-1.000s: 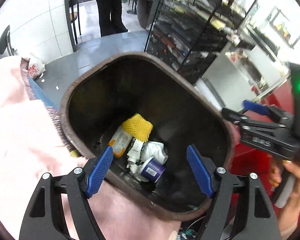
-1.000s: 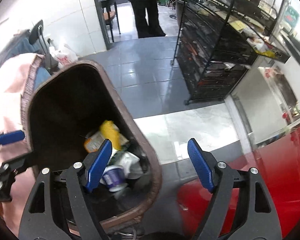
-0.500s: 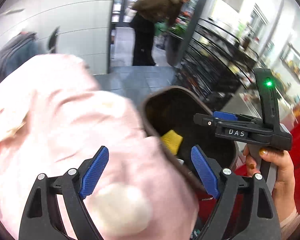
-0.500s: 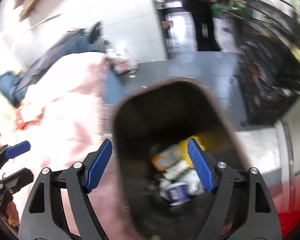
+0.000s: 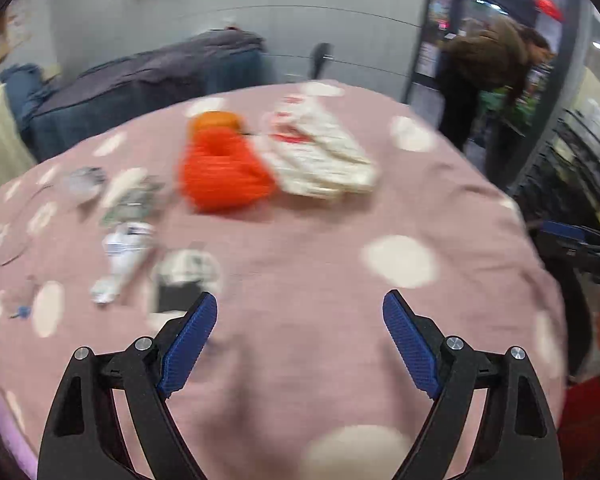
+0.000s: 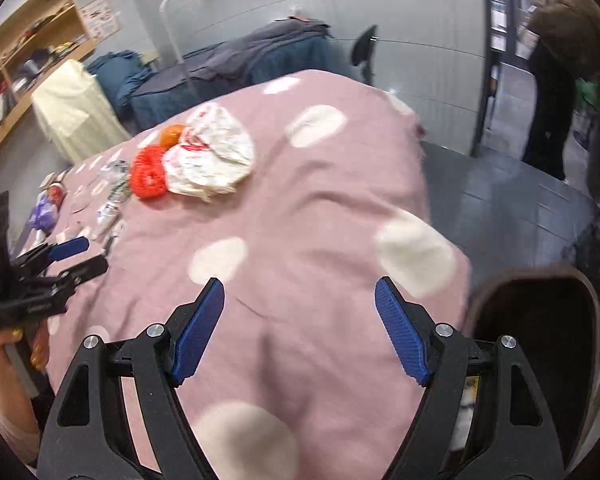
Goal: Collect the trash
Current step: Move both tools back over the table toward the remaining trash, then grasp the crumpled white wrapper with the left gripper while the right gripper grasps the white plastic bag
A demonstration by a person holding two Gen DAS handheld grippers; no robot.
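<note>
Litter lies scattered over a pink tabletop cloth with white dots [image 5: 300, 264]: small crumpled wrappers [image 5: 120, 256] at left, an orange foam net sleeve [image 5: 224, 176] mid-table, a white-and-red plastic bag [image 5: 316, 152] touching it. Both the left hand-held gripper [image 5: 298, 340] and the right hand-held gripper [image 6: 300, 330] hover spread wide, empty. A brown plastic bin [image 6: 536, 304] stands lower right, beside the table edge.

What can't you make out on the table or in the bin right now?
- Small wrappers, left wrist view: motion blur hides labels and what they are.
- Bin contents, right wrist view: the right gripper finger and the tablecloth cover most of the inside.
- Bag print: too blurred to read.
</note>
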